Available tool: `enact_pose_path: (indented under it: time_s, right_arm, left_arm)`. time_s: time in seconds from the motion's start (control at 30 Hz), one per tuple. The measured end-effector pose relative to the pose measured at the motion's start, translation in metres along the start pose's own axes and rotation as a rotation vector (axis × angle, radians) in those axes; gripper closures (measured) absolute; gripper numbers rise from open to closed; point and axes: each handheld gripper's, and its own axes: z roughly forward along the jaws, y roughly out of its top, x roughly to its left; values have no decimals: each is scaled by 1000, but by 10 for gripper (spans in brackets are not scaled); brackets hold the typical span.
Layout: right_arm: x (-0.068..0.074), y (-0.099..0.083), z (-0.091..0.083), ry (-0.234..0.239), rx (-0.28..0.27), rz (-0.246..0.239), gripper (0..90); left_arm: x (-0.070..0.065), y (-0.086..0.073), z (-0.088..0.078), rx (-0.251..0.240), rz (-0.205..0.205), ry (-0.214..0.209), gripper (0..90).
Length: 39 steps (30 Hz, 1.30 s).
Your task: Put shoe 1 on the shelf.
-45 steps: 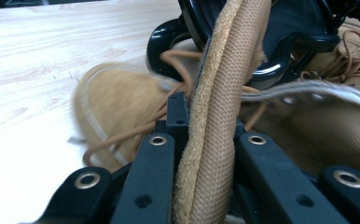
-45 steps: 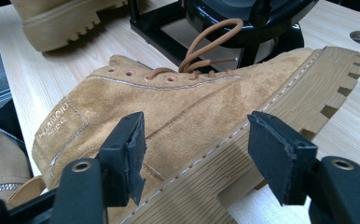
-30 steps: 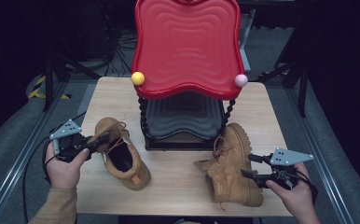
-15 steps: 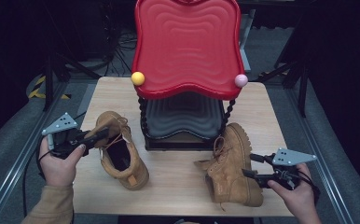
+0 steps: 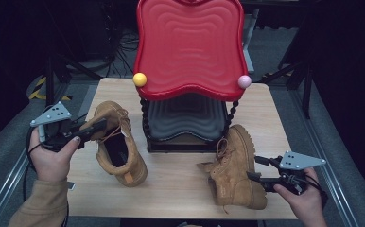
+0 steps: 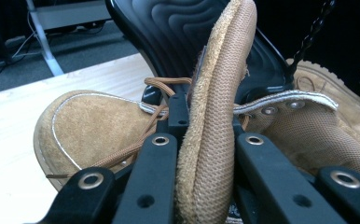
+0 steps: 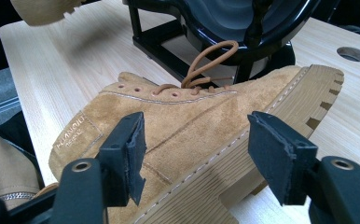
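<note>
Two tan suede boots are on the wooden table [image 5: 180, 194]. The left boot [image 5: 121, 151] is raised at its collar, and my left gripper [image 5: 100, 126] is shut on that padded collar. In the left gripper view the collar [image 6: 213, 116] stands pinched between the jaws of the left gripper [image 6: 206, 137]. The right boot [image 5: 235, 172] lies on its side with the sole facing right. My right gripper [image 5: 256, 169] is open beside it. In the right gripper view the pads of the right gripper [image 7: 201, 158] stand apart over the boot's side and sole [image 7: 192, 126], without pressing.
A shoe rack stands at the table's middle back, with a red wavy upper shelf [image 5: 190, 47] over a black lower shelf [image 5: 187, 118]. A yellow ball [image 5: 140, 79] and a pink ball [image 5: 244, 81] cap its posts. The table has a round hole [image 7: 352, 53].
My left gripper has risen with the collar in its grip, lifting the left boot's upper end off the table. The right gripper and right boot have stayed put.
</note>
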Motion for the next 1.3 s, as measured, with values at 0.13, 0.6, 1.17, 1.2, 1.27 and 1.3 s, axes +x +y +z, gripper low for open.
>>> enact_pose_path:
  time_s: [0.13,0.6,1.17,1.2,1.27,1.3]
  right_arm:
    - [0,0,-1,-2,1,-3,373]
    - [12,6,-5,29,-16,-13,371]
    - [20,7,-13,133,-91,48,369]
    - [21,6,-13,131,-92,52,369]
    - [21,6,-13,127,-92,53,369]
    - [20,5,-13,125,-92,52,369]
  left_arm:
    - [0,7,-2,1,11,-7,824]
    - [-5,49,-15,-2,83,-7,823]
    - [-5,98,-31,-73,157,-3,818]
    - [-5,101,-32,-77,162,-1,818]
    - [-6,108,-34,-83,171,6,818]
    - [-6,111,-36,-85,177,11,818]
